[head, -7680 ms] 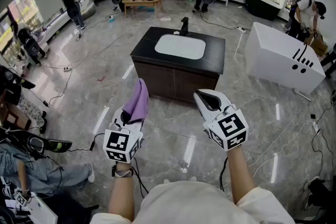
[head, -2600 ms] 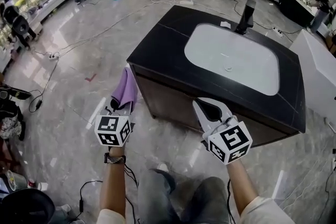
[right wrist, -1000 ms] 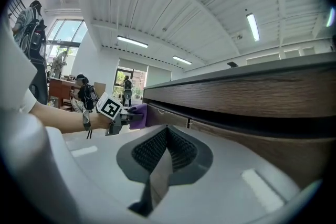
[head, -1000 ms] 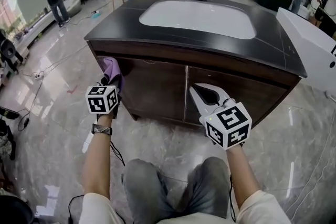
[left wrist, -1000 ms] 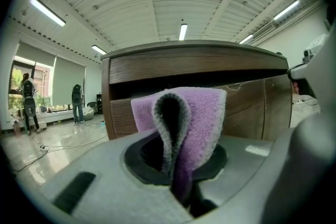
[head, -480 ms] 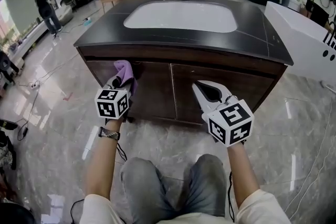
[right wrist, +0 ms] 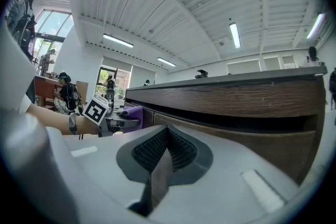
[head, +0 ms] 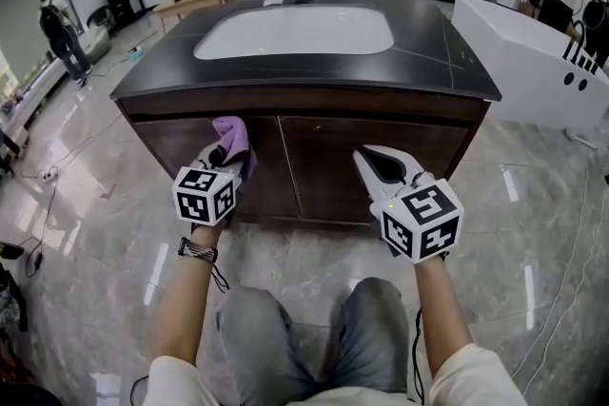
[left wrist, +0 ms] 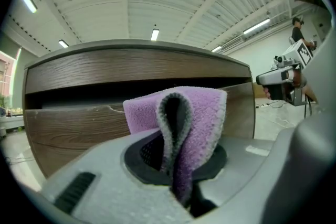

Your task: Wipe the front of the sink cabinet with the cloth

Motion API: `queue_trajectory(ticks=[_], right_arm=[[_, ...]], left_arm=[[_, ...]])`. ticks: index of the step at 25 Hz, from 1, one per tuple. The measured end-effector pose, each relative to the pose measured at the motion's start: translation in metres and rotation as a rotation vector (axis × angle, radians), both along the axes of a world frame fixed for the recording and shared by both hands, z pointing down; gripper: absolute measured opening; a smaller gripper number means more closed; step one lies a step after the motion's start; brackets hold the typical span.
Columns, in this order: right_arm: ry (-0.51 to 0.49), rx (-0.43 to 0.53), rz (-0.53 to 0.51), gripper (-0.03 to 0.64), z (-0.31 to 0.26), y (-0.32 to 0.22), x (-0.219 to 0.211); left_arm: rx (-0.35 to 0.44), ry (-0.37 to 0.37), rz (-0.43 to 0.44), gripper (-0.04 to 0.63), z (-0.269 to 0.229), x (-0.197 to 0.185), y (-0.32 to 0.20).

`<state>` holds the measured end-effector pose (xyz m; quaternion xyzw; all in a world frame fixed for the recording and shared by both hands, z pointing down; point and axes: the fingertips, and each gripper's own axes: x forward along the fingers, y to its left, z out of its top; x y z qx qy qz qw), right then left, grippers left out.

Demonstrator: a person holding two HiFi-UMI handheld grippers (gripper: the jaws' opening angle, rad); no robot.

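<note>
A dark wooden sink cabinet (head: 314, 152) with a black top and a white basin (head: 295, 31) stands right in front of me. My left gripper (head: 225, 152) is shut on a folded purple cloth (head: 232, 136) and holds it against or just short of the left door; contact I cannot tell. In the left gripper view the purple cloth (left wrist: 181, 123) loops up between the jaws before the wooden front (left wrist: 79, 113). My right gripper (head: 381, 168) is shut and holds nothing, a little off the right door (right wrist: 262, 118).
A white bathtub (head: 533, 62) stands at the right of the cabinet. Cables (head: 571, 271) lie on the glossy marble floor. People (head: 59, 24) and a low table (head: 190, 5) are far behind the cabinet. My knees (head: 314, 328) are below the grippers.
I have come from across the room up to the cabinet and crouched at its front. The left gripper with the cloth has risen to the left door.
</note>
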<state>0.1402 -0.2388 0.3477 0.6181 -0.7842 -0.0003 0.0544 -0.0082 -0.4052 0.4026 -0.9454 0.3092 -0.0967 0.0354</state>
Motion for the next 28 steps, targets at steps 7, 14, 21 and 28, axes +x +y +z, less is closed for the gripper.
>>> queue_trajectory(ticks=[7, 14, 21, 28], right_arm=[[0.002, -0.011, 0.061, 0.008, 0.005, 0.014, 0.024], [0.025, -0.016, 0.115, 0.008, 0.007, 0.022, 0.046], [0.027, -0.014, 0.162, 0.008, 0.004, 0.03, 0.061], [0.029, -0.015, 0.216, 0.008, 0.005, 0.048, 0.086]], left_arm=[[0.002, 0.019, 0.055, 0.051, -0.004, 0.026, 0.018], [0.026, 0.034, 0.099, 0.051, -0.008, 0.059, 0.035], [0.069, 0.007, 0.145, 0.051, -0.014, 0.096, 0.064], [0.052, 0.018, 0.25, 0.051, -0.014, 0.144, 0.098]])
